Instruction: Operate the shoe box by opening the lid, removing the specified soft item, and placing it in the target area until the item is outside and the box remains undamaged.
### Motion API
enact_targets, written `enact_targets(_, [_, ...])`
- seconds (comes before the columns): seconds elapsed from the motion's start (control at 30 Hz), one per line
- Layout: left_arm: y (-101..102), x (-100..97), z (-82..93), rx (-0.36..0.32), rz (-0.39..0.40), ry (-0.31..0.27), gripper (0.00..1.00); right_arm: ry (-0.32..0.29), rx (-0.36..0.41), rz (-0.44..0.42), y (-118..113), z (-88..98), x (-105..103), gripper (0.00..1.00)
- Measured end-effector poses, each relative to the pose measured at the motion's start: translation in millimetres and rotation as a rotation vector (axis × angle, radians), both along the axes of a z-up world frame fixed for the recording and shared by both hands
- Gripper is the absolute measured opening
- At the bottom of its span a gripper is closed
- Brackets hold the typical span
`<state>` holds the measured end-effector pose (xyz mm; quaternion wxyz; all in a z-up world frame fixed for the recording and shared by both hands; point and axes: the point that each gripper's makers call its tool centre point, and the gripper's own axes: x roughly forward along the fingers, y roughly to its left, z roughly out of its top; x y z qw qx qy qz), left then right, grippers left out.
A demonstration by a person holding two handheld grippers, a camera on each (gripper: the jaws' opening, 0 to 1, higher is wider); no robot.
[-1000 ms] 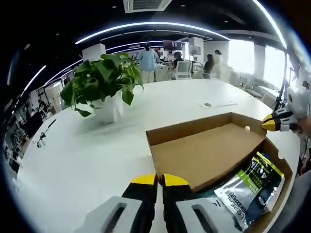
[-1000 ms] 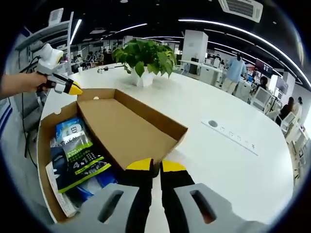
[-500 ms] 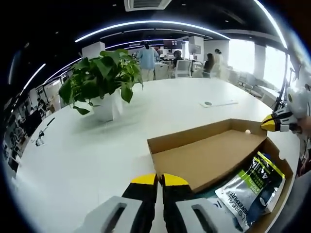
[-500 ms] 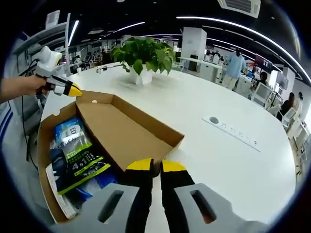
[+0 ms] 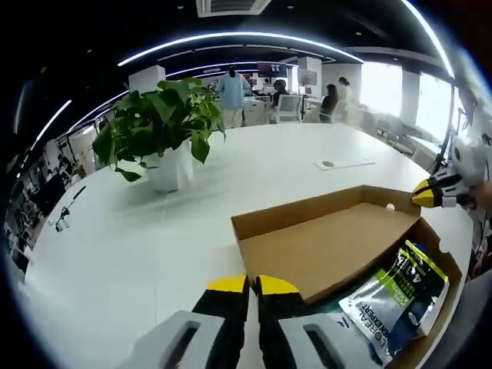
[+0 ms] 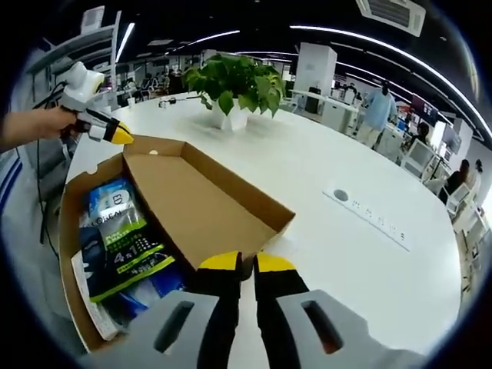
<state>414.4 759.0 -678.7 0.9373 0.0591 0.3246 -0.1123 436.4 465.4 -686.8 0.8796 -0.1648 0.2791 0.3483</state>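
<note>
- In the left gripper view, the left gripper (image 5: 252,286) is seen with its yellow-tipped jaws pressed together at the near corner of the shoe box (image 5: 307,218); whether the lid edge is pinched between them cannot be told.
- The lid (image 5: 330,247) is held up at a slant over the open box. As thin cardboard it is judged light and easily creased, so it is best taken at the rim and moved gently.
- The soft item, a glossy pouch (image 5: 392,296), is seen lying inside the box beside the raised lid. It is judged light, limp and slippery, so a hold on its flat sealed edge is advised, not on the bulging middle.
- In the right gripper view, the pouch (image 6: 119,238) is shown at the left half of the box, on top of other packets.
- The right gripper (image 6: 246,265) is seen with jaws closed at the opposite end of the lid (image 6: 204,207).
- A potted plant (image 6: 234,88) stands well apart on the white table (image 6: 346,254).
</note>
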Motion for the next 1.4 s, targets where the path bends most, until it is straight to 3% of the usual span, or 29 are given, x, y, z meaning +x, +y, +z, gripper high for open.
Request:
enact_targets(0.2, [0, -3.2, 5.3, -0.003, 0.006, -0.007, 0.04, 0.000, 0.009, -0.010, -3, 6.1, -2, 0.08])
enact_targets(0.3, [-4, -5.6, 12.7, -0.027, 0.004, -0.026, 0.12, -0.002, 0.027, -0.020, -6, 11.6, -4, 0.11])
enact_targets(0.53, [-9, -12.8, 23.0, -0.023, -0.010, -0.046, 0.16, 0.008, 0.057, -0.027, -6, 19.4, -13, 0.19])
enact_targets(0.83, [-18, -29.6, 25.8, -0.034, -0.024, -0.036, 0.22, 0.019, 0.069, -0.002, -3, 25.6, -29, 0.24])
enact_targets(1.4, [-41, -81.6, 10.9, -0.075, -0.079, 0.088, 0.28, 0.046, 0.075, 0.030, 3, 21.2, -53, 0.31])
